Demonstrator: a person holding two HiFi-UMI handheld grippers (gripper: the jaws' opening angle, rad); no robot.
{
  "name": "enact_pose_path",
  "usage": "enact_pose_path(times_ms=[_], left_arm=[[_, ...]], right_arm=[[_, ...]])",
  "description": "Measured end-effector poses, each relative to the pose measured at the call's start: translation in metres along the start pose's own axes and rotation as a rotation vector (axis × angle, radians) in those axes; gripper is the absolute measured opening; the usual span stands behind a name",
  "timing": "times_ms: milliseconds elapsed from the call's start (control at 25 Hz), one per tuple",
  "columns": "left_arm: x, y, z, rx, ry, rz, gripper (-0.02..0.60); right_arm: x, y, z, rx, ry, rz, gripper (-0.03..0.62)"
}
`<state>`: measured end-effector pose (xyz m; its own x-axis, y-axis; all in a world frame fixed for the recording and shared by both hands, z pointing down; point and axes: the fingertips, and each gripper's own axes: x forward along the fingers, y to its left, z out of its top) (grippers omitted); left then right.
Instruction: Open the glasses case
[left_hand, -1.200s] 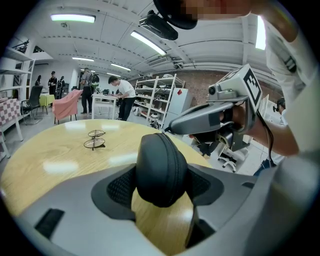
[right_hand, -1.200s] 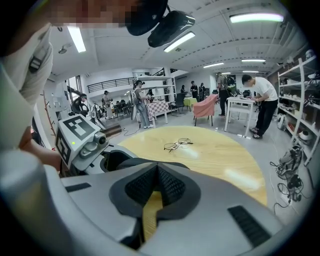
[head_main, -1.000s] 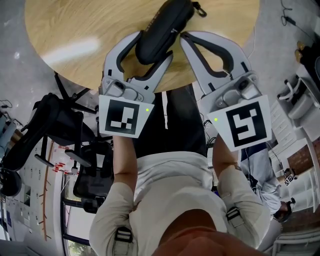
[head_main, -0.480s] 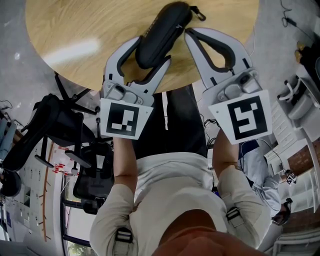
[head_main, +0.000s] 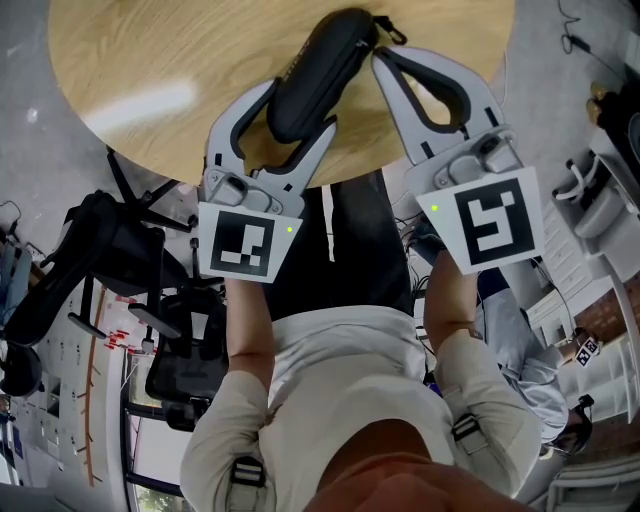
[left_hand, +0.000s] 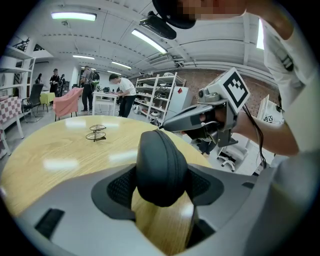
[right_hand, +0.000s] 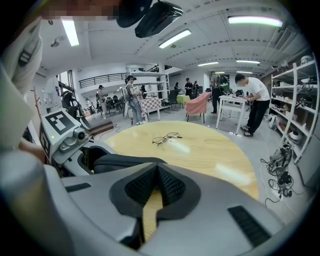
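While the near end of a black zippered glasses case (head_main: 325, 65) is clamped between the wide-set jaws of the left gripper (head_main: 300, 108), the right gripper (head_main: 380, 58) is held with its jaws pressed together and nothing between them. Its tip is just beside the case's far end.

The case is seen zipped shut on a round wooden table (head_main: 150, 100). Its long axis runs away from the left gripper and slants toward the right gripper's side. A small zipper pull (head_main: 390, 31) is visible at that far end, just past the right gripper's tip.

The coming move is judged to turn on this layout. The pull lies at the end of the case opposite the left gripper, so the right gripper is the nearer one. The zip seam follows the case's length back toward the left gripper, and the pull would have to be drawn along that line. Whether the right gripper's tip touches the case cannot be told.

A pair of wire-rimmed eyeglasses (right_hand: 166, 138) is seen well beyond the case.
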<state>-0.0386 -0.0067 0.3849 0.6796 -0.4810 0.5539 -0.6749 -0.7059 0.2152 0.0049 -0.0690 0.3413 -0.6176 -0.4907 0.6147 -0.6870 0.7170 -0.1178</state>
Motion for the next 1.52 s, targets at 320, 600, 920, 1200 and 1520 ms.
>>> enact_pose_path(times_ms=[320,600,920,1200,1520], left_arm=[[0.001,-0.001,-0.004,0.005,0.014,-0.001,0.301],[0.000,-0.002,-0.006,0.013,0.020,-0.001,0.301],[0.000,-0.004,-0.010,0.005,0.030,-0.006,0.301],[0.000,-0.004,-0.011,0.001,0.032,-0.010,0.301],[0.001,-0.005,-0.012,-0.009,0.030,-0.011,0.301]], right_arm=[[0.005,-0.011,-0.005,-0.005,0.009,-0.018,0.018],[0.009,-0.020,-0.009,-0.003,0.022,-0.026,0.018],[0.017,-0.027,-0.014,-0.008,0.037,-0.032,0.018],[0.024,-0.031,-0.020,-0.006,0.061,-0.031,0.018],[0.030,-0.034,-0.027,-0.004,0.083,-0.027,0.018]])
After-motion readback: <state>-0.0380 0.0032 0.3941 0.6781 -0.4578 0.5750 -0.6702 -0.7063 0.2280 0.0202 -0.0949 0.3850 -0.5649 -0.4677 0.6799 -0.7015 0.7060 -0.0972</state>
